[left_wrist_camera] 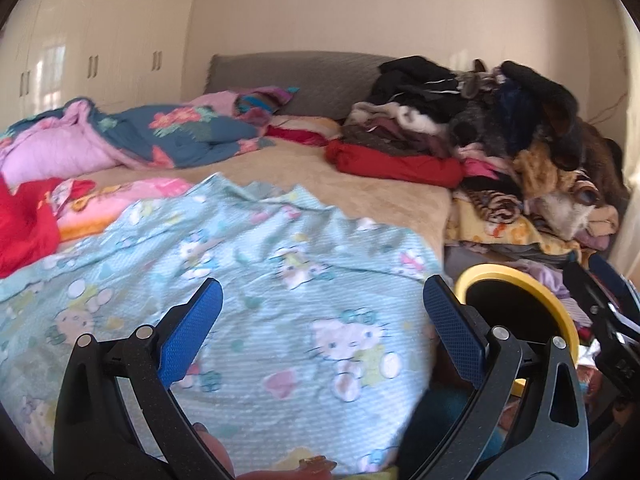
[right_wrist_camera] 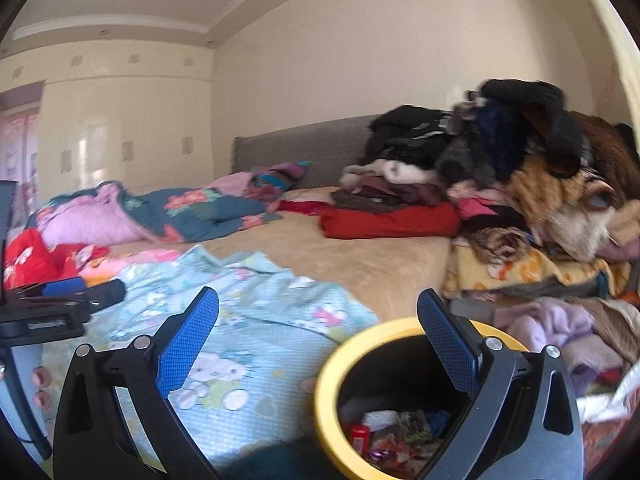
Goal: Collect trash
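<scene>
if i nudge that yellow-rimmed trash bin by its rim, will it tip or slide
The yellow-rimmed bin looks tall and narrow, so a push at the rim probably tips it rather than slides it. Only light-looking wrappers show at the bottom, so there is likely little weight to steady it. Its rim looks rigid, so it should not fold.

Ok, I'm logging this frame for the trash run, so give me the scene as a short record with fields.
place: bedroom, bed with a blue blanket
bin: yellow rim, dark inside, beside the bed
bin contents: wrappers at the bottom
left gripper: open, empty, over the blanket
right gripper: open, empty, right finger over the bin rim
clothes pile: on the bed's right side
wardrobe: far left wall
</scene>
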Demonstrator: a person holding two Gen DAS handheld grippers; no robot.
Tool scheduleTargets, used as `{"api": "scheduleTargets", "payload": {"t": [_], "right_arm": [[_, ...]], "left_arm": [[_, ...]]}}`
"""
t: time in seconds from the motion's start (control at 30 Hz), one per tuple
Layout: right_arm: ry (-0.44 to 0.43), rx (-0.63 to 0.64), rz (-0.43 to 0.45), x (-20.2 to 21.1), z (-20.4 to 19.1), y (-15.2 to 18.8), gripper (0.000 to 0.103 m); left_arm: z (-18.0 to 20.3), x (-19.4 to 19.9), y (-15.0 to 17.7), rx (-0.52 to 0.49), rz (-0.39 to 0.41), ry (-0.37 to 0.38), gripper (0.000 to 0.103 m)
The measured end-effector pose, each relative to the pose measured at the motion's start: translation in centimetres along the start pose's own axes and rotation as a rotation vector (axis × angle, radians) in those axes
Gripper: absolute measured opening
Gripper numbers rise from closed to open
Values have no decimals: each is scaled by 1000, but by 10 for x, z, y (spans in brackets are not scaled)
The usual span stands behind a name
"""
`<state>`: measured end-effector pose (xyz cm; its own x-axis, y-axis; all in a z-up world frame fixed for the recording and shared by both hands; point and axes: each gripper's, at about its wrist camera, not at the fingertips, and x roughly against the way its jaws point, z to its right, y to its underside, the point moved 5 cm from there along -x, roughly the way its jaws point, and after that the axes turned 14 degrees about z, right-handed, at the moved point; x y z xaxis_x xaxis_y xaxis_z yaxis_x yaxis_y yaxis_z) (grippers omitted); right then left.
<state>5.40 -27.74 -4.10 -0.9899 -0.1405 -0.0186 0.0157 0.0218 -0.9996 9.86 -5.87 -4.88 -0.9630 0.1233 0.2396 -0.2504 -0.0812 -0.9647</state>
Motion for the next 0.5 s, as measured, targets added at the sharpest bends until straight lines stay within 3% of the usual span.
{"api": "scheduleTargets", "payload": {"t": [0.17, 0.23, 0.37, 0.5], "right_arm": [[-181, 3, -64, -31, -64, -3, 97], [-254, -4, -101, -43, -94, 0, 97], [-458, -6, -234, -73, -185, 18, 97], [-681, 4, -524, -97, -290, 71, 97]], "left_arm": [[-58, 1, 6, 95, -36, -108, 92], [-95, 5, 9, 138, -45, -194, 92], [-198, 25, 19, 220, -77, -480, 92], [-307, 54, 48, 300, -150, -779, 92]]}}
